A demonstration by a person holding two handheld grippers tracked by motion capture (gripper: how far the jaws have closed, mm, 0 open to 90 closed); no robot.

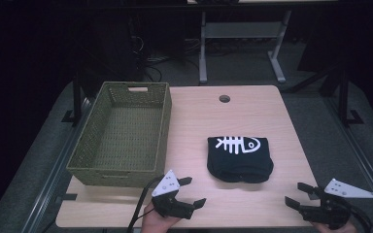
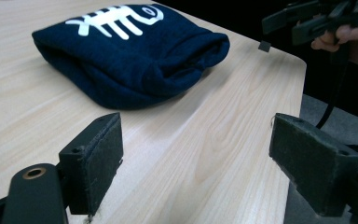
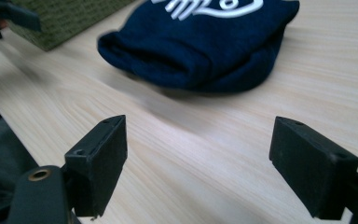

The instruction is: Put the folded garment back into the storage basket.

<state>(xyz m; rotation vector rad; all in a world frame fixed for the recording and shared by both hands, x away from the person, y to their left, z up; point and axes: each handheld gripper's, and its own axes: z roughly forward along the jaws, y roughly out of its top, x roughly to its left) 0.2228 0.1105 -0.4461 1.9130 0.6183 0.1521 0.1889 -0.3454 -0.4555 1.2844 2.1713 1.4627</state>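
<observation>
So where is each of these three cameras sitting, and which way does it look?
High view: above the near edge, looking forward and down on the table, basket and folded garment; both hands hold grippers.
Left gripper view: rides the left gripper, facing the garment, with the right gripper beyond.
Right gripper view: rides the right gripper, facing the garment.
Every view shows the garment.
</observation>
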